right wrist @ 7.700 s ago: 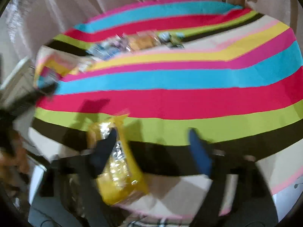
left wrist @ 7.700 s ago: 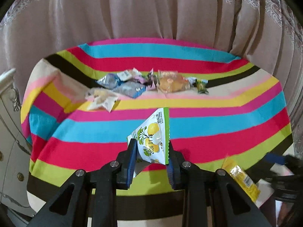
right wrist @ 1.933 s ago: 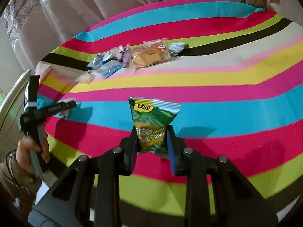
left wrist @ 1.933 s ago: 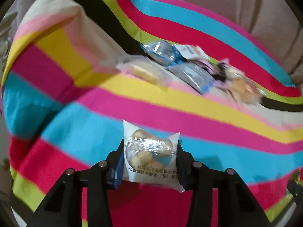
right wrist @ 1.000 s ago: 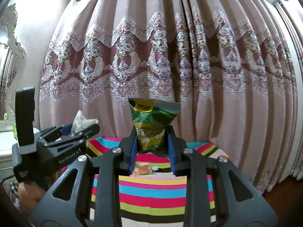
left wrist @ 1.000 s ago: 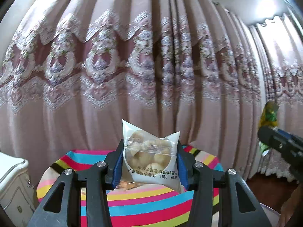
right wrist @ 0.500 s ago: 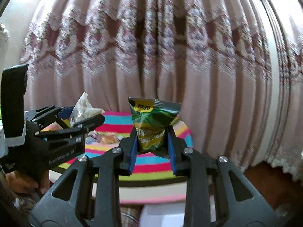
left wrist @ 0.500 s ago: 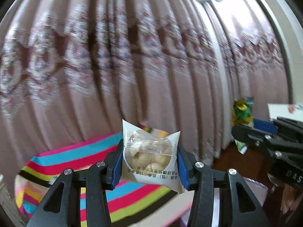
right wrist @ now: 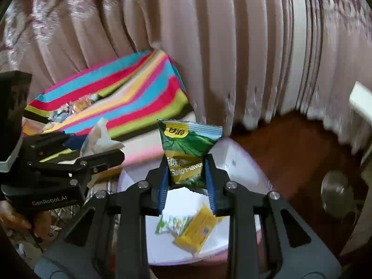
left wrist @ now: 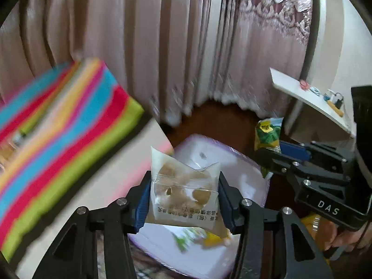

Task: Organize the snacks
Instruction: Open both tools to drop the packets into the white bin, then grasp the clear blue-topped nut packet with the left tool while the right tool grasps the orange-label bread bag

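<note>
Pale pink pleated curtains point(right wrist: 232, 46) with an embroidered band fill the top of both views, falling to a dark reddish-brown wooden floor point(right wrist: 290, 144). A table under a brightly striped cloth point(right wrist: 121, 93) sits at the left of each frame; in the right wrist view a few loose snack packets point(right wrist: 74, 108) lie on its far stripes, blurred. A white shelf point(left wrist: 309, 97) holding small items juts in at the upper right of the left wrist view.

Low in the centre of both views stands a white bin with a lilac rim point(right wrist: 232, 153). On its floor lie a yellow packet point(right wrist: 197, 230) and a green-and-white packet point(right wrist: 172, 224), just beside each other.

The left gripper point(left wrist: 183, 197) points steeply down over the bin. Its jaws have just been opening, yet the blue pads still touch both sides of a clear packet of round beige snacks point(left wrist: 183, 190), held upright at the bottom centre.

The right gripper point(right wrist: 187, 181) also tilts down above the bin, its jaws clamped on the lower half of a green garlic-flavour packet point(right wrist: 188, 146), which stands upright. In the left wrist view this gripper enters from the right edge, a hand point(left wrist: 344, 237) on its handle.
</note>
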Motion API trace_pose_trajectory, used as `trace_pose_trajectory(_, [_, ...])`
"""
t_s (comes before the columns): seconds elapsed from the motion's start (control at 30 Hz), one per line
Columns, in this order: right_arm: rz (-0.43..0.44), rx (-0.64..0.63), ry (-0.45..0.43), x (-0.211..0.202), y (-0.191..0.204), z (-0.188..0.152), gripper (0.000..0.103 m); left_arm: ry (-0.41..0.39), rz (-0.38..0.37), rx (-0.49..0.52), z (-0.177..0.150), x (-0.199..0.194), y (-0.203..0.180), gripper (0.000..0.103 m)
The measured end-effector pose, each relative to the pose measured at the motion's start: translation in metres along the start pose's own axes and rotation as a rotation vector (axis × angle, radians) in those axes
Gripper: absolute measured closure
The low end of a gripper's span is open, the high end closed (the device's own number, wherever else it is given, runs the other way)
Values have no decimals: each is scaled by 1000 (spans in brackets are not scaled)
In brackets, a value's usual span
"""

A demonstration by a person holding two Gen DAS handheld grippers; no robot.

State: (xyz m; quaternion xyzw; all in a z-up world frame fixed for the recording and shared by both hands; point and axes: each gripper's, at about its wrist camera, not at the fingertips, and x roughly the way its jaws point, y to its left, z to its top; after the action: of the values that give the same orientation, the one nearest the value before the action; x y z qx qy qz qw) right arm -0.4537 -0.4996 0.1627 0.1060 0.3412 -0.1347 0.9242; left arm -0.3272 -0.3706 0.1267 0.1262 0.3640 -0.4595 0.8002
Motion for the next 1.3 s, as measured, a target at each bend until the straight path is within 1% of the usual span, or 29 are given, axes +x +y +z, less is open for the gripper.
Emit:
trace_pose_trajectory(0.03, [9, 11, 26, 7, -4, -3, 69, 33, -47, -13, -3, 12, 2, 42])
trace_pose_trajectory(0.07, [22, 17, 63, 18, -8, -5, 65, 73, -89, -29, -6, 24, 5, 33])
trace_pose_trajectory(0.1, [25, 19, 95, 28, -9, -7, 58, 130, -119, -58, -10, 38, 11, 26])
trace_pose_trajectory(0.13, [7, 22, 114, 35, -11, -8, 43, 168, -126, -86, -14, 47, 17, 25])
trace_pose_trajectory(0.17, [-44, 31, 120, 40, -12, -9, 32, 201, -128, -128, -16, 53, 27, 24])
trace_pose_trajectory(0.2, [-61, 36, 112, 41, -12, -7, 31, 228, -119, -178, -21, 57, 40, 24])
trace_pose_trajectory(0.23, [-54, 38, 94, 41, -10, -4, 31, 236, -107, -229, -26, 56, 57, 24])
trace_pose_trajectory(0.3, [-32, 13, 86, 44, 2, 3, 31, 196, -70, -295, -31, 43, 86, 24])
trace_pose_trajectory(0.37, [-12, -41, 91, 55, 27, 13, 31, 126, 23, -328, -35, 22, 118, 24])
trace_pose_trajectory(0.4, [8, -65, 97, 64, 42, 17, 31, 91, 94, -337, -38, 10, 138, 22])
trace_pose_trajectory(0.43, [49, -104, 108, 75, 64, 21, 31, 69, 145, -341, -41, 0, 152, 21])
trace_pose_trajectory(0.47, [88, -139, 114, 87, 86, 24, 31, 42, 218, -348, -46, -11, 172, 20])
trace_pose_trajectory(0.5, [125, -174, 119, 98, 106, 26, 31, 28, 289, -360, -49, -20, 191, 19])
trace_pose_trajectory(0.53, [177, -222, 134, 116, 135, 29, 30, 23, 354, -378, -55, -27, 210, 19])
trace_pose_trajectory(0.63, [261, -313, 196, 169, 206, 38, 30, 19, 510, -473, -78, -50, 275, 19])
trace_pose_trajectory(0.7, [314, -354, 216, 201, 248, 45, 30, 13, 577, -562, -97, -68, 318, 19])
trace_pose_trajectory(0.77, [365, -384, 247, 230, 289, 54, 30, 3, 616, -690, -123, -90, 365, 19])
trace_pose_trajectory(0.8, [402, -391, 260, 247, 310, 61, 30, -5, 625, -727, -130, -96, 378, 19])
trace_pose_trajectory(0.83, [439, -382, 276, 267, 329, 71, 30, -16, 639, -775, -143, -106, 396, 19])
trace_pose_trajectory(0.87, [449, -364, 293, 281, 338, 78, 29, -19, 656, -809, -153, -114, 411, 19])
trace_pose_trajectory(0.9, [456, -319, 329, 302, 352, 89, 28, -24, 690, -846, -160, -123, 428, 19])
trace_pose_trajectory(0.97, [514, -161, 391, 341, 370, 111, 23, -34, 739, -867, -171, -135, 451, 19])
trace_pose_trajectory(1.0, [529, -86, 405, 354, 377, 120, 21, -37, 767, -866, -175, -140, 463, 19])
trace_pose_trajectory(1.03, [527, 15, 421, 374, 386, 133, 16, -38, 790, -860, -177, -145, 473, 19])
trace_pose_trajectory(1.07, [514, 67, 430, 385, 394, 140, 12, -40, 803, -853, -178, -150, 484, 19])
trace_pose_trajectory(1.13, [452, 231, 453, 419, 416, 157, 11, -42, 815, -854, -178, -157, 499, 19])
trace_pose_trajectory(1.2, [448, 334, 475, 442, 438, 166, 11, -47, 812, -849, -175, -157, 515, 19])
trace_pose_trajectory(1.23, [417, 356, 485, 453, 452, 171, 11, -45, 817, -837, -172, -157, 519, 19])
trace_pose_trajectory(1.3, [300, 328, 496, 467, 476, 176, 11, -33, 843, -792, -164, -153, 530, 19])
